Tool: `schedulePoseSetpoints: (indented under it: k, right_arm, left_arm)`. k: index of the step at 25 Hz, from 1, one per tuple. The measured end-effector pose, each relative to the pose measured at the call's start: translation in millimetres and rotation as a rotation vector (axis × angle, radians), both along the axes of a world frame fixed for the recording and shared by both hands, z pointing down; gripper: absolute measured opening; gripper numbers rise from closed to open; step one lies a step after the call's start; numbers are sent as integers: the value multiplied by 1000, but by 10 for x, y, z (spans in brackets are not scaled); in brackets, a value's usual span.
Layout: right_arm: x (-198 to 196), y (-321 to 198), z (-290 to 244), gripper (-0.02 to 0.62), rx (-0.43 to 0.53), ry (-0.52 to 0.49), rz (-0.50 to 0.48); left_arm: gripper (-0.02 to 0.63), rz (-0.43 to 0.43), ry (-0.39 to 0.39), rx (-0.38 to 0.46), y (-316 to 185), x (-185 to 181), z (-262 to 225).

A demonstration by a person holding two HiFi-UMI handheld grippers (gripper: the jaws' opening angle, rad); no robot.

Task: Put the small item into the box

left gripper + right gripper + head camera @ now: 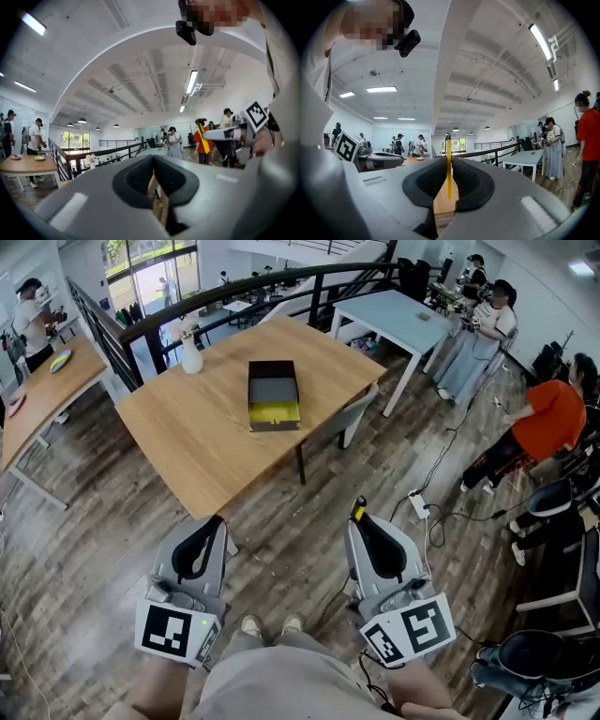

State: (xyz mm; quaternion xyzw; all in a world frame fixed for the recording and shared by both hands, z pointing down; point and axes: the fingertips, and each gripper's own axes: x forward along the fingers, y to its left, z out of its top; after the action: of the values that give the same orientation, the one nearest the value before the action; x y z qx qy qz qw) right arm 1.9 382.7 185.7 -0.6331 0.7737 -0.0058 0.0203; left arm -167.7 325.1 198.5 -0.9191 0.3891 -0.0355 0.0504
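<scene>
Yellow thin item [448,146] gripped in right hand-held gripper [448,172]; left hand-held gripper [153,160] clenched, empty; box [273,395] mid-tabletop [202,442].

In the upper middle of the frame we see a light wooden counter [206,427], set at an angle on a dark plank floor [309,512]. Near the middle of its top lies an open black box [273,395], grey inside and yellow at its near end. By the counter's upper left corner we see a white vase [191,358] standing upright, well apart from the box.
</scene>
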Motion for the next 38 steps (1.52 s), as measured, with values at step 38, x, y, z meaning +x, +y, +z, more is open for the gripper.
schedulePoseSetpoints:
  k: [38]
  right_arm:
    - [599,-127,182,40,24,-11,-46]
  left_arm:
    - [3,-63,-28,16,-65,551,196]
